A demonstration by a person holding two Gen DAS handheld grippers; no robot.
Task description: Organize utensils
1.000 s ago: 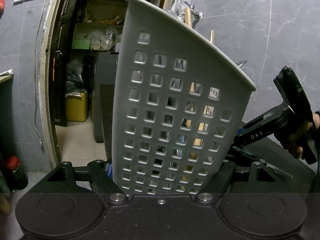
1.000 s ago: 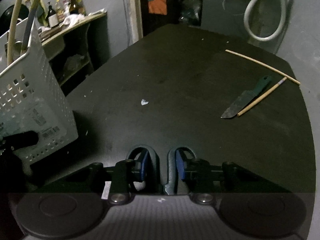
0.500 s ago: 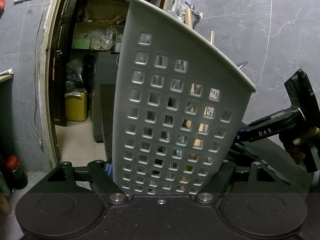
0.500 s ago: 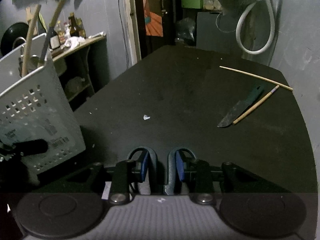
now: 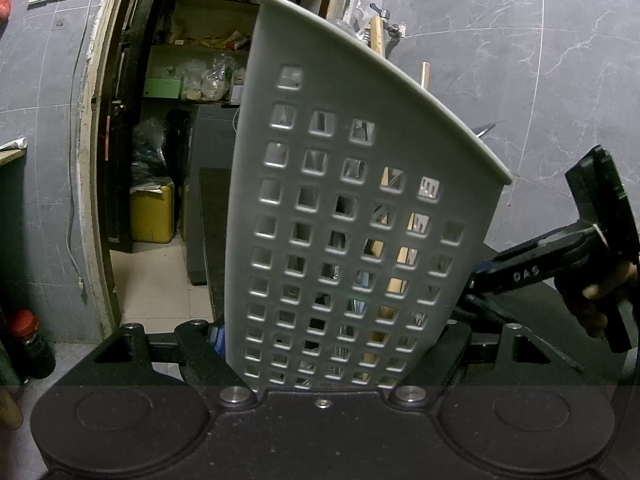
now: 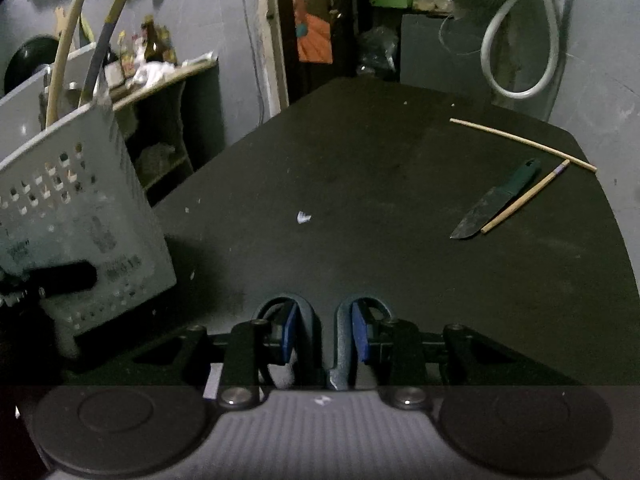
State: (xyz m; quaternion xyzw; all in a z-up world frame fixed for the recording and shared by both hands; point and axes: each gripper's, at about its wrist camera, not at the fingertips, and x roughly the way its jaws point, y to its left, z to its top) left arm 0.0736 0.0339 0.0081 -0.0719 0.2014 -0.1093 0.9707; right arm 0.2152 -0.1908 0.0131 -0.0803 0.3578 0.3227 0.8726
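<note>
My left gripper (image 5: 328, 344) is shut on the white perforated utensil basket (image 5: 352, 216) and holds it tilted; wooden handles (image 5: 378, 40) stick out of its top. In the right wrist view the basket (image 6: 76, 208) stands at the left with the left gripper's finger (image 6: 60, 280) on its wall. My right gripper (image 6: 324, 332) is shut on the loop handles of dark scissors (image 6: 308, 320), low above the black table (image 6: 360, 200). A green-handled knife (image 6: 496, 200) and two wooden chopsticks (image 6: 524, 196) lie at the table's far right. The right gripper (image 5: 480, 280) shows at the right of the left wrist view.
A small white scrap (image 6: 304, 217) lies mid-table. An open doorway (image 5: 160, 160) with shelves and a yellow canister (image 5: 152, 216) is behind the basket. A grey hose (image 6: 520, 40) hangs on the far wall. A cluttered side shelf (image 6: 160, 72) stands left of the table.
The right gripper has pulled back and tipped up with the scissors, so more of the room shows. The basket stays in the left gripper, barely moved.
</note>
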